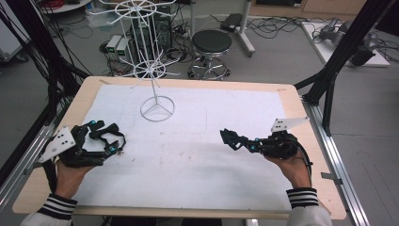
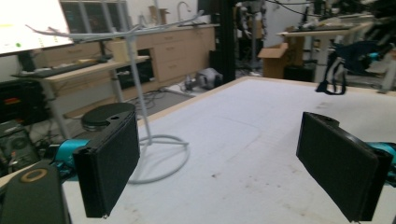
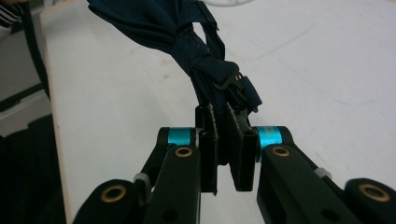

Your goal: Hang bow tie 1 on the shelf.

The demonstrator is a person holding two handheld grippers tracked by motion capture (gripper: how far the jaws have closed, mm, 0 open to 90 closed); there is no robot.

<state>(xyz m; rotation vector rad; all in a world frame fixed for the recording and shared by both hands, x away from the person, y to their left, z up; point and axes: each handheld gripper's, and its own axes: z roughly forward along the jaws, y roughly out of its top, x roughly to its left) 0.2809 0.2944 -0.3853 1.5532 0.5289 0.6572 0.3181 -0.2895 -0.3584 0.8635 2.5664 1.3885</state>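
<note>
A person holds 2 grippers over a white mat (image 1: pixel 207 155). The right gripper (image 3: pixel 226 149) pinches a dark blue strap (image 3: pixel 187 37), lifted above the mat's right side. The left gripper (image 2: pixel 233 163), jaws wide, holds nothing, near a white wire stand (image 1: pixel 156 106).

Even bright light, soft focus, faint shadows

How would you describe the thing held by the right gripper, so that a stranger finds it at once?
On the white mat, look toward its right side. The right gripper pinches a dark navy cloth item, bunched, with a small black buckle.
</note>
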